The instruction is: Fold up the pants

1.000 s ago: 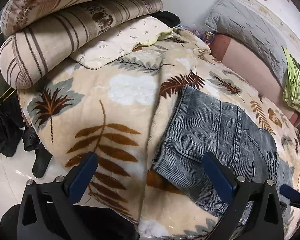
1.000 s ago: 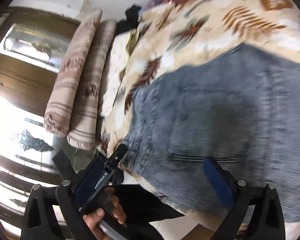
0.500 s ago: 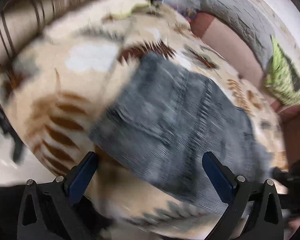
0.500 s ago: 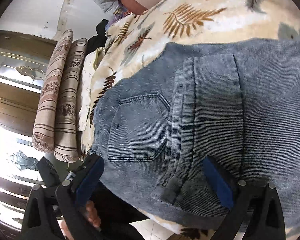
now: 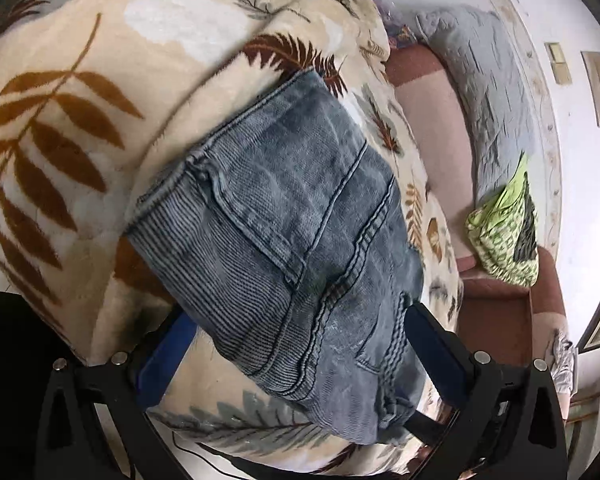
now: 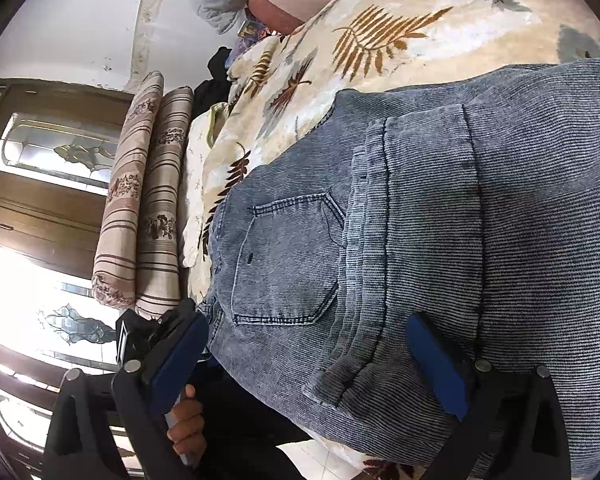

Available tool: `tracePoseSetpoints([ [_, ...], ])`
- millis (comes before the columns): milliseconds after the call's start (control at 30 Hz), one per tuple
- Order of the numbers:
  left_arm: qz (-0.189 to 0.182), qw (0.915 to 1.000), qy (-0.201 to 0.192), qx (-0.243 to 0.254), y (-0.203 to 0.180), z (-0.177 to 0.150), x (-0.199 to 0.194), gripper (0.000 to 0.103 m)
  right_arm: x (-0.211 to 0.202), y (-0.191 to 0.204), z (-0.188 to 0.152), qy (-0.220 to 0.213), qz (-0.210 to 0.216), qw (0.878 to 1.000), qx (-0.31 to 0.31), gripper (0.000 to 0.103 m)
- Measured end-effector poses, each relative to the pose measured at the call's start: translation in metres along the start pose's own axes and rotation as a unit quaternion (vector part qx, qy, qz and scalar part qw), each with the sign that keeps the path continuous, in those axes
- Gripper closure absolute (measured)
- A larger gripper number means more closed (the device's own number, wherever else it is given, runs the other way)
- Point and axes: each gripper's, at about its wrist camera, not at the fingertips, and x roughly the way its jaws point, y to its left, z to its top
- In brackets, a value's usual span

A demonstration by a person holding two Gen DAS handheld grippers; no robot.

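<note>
Blue-grey jeans (image 5: 300, 216) lie folded into a thick stack on a cream blanket with a leaf print (image 5: 60, 128). My left gripper (image 5: 300, 354) is open and straddles the stack's near edge, one blue pad (image 5: 168, 360) low against the blanket and the other against the denim. In the right wrist view the jeans (image 6: 500, 240) show a back pocket (image 6: 288, 260) and a folded hem. My right gripper (image 6: 306, 362) is open over that near edge, with nothing between its pads.
Two striped bolsters (image 6: 140, 208) lie at the bed's far end before a wooden glass-panelled door (image 6: 40, 152). A grey quilted pillow (image 5: 492, 100) and a green cloth (image 5: 508, 232) rest along the pink headboard (image 5: 432, 128). A person's hand (image 6: 186, 428) shows below the bed edge.
The left gripper swung right and closed in on the jeans' near edge. The right gripper shifted so the back pocket and hem sit between its fingers. Both stayed open.
</note>
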Motion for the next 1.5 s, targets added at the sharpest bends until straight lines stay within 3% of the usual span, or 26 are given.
tracePoseSetpoints([
  [100,0.002,0.9997,-0.023,0.007,-0.007,0.005,-0.001,0.002,0.001,0.0,0.0,-0.001,-0.001,1.0,0.0,0.003],
  [167,0.012,0.9988,-0.036,0.029,-0.015,0.012,-0.004,0.028,0.001,0.002,0.0,0.0,-0.006,1.0,-0.003,0.003],
  [200,0.028,0.998,-0.04,0.041,-0.02,0.013,-0.002,0.056,0.001,0.002,0.0,0.001,-0.008,1.0,-0.003,0.003],
  [233,0.047,0.9963,-0.043,0.057,-0.025,0.015,0.0,0.076,0.0,0.003,0.0,0.002,-0.011,1.0,0.001,0.003],
  [300,0.052,0.9953,-0.048,0.067,-0.026,0.016,-0.002,0.082,-0.009,0.007,0.001,-0.006,-0.008,1.0,0.01,0.003],
  [400,0.056,0.9944,-0.054,0.071,-0.02,0.015,-0.006,0.084,-0.022,0.018,0.004,-0.031,0.038,0.999,0.017,0.003],
  [467,0.068,0.9924,-0.063,0.082,-0.025,0.012,-0.007,0.085,-0.009,0.014,0.007,-0.022,0.029,0.999,0.022,0.003],
  [500,0.077,0.9905,-0.068,0.092,-0.029,0.01,-0.008,0.085,0.015,0.001,0.007,0.018,-0.001,0.999,0.035,0.003],
  [567,0.099,0.9826,-0.083,0.133,-0.048,0.004,-0.013,0.085,0.018,-0.006,0.006,0.009,0.007,0.999,0.038,0.003],
  [633,0.115,0.9693,-0.108,0.189,-0.074,-0.006,-0.02,0.086,-0.007,-0.002,0.006,-0.012,0.043,0.998,0.051,0.004],
  [733,0.127,0.9457,-0.136,0.266,-0.118,-0.028,-0.024,0.087,-0.053,-0.007,0.001,-0.059,0.03,0.997,0.039,0.004],
  [800,0.134,0.9246,-0.151,0.323,-0.15,-0.049,-0.022,0.088,-0.081,-0.022,-0.007,-0.085,0.024,0.995,0.048,0.004],
  [833,0.136,0.9096,-0.159,0.359,-0.17,-0.066,-0.018,0.088,-0.096,-0.033,-0.012,-0.099,0.022,0.993,0.057,0.004],
  [867,0.137,0.9011,-0.162,0.378,-0.18,-0.075,-0.016,0.088,-0.111,-0.045,-0.018,-0.114,0.023,0.991,0.069,0.004],
  [967,0.135,0.8628,-0.162,0.459,-0.222,-0.122,0.003,0.089,-0.146,-0.073,-0.031,-0.156,0.026,0.982,0.1,0.004],
  [1000,0.133,0.8557,-0.159,0.474,-0.226,-0.133,0.006,0.089,-0.159,-0.084,-0.039,-0.171,0.029,0.979,0.111,0.004],
  [1067,0.124,0.8374,-0.139,0.514,-0.243,-0.165,0.028,0.089,-0.175,-0.096,-0.046,-0.191,0.029,0.973,0.125,0.004],
  [1133,0.119,0.8269,-0.116,0.537,-0.25,-0.188,0.046,0.091,-0.189,-0.108,-0.052,-0.207,0.028,0.969,0.136,0.004],
  [1200,0.124,0.8098,-0.081,0.568,-0.252,-0.217,0.075,0.091,-0.198,-0.119,-0.058,-0.217,0.027,0.964,0.148,0.004],
  [1233,0.134,0.8006,-0.055,0.581,-0.248,-0.229,0.095,0.09,-0.201,-0.125,-0.061,-0.22,0.026,0.963,0.155,0.004],
  [1300,0.16,0.7912,0.017,0.59,-0.23,-0.245,0.137,0.087,-0.205,-0.136,-0.065,-0.22,0.023,0.961,0.166,0.004],
  [1333,0.179,0.7758,0.043,0.603,-0.22,-0.253,0.153,0.082,-0.205,-0.137,-0.066,-0.219,0.021,0.961,0.167,0.004],
  [1367,0.177,0.7633,0.028,0.621,-0.218,-0.259,0.151,0.082,-0.205,-0.138,-0.066,-0.217,0.02,0.962,0.167,0.004],
  [1400,0.168,0.7568,0.021,0.631,-0.22,-0.263,0.145,0.07,-0.205,-0.137,-0.066,-0.216,0.016,0.963,0.164,0.004],
  [1433,0.147,0.7621,0.043,0.629,-0.223,-0.261,0.137,0.054,-0.206,-0.137,-0.065,-0.216,0.015,0.963,0.16,0.004],
  [1500,0.107,0.7804,0.069,0.612,-0.229,-0.252,0.116,0.048,-0.208,-0.133,-0.062,-0.217,0.015,0.964,0.154,0.004],
])
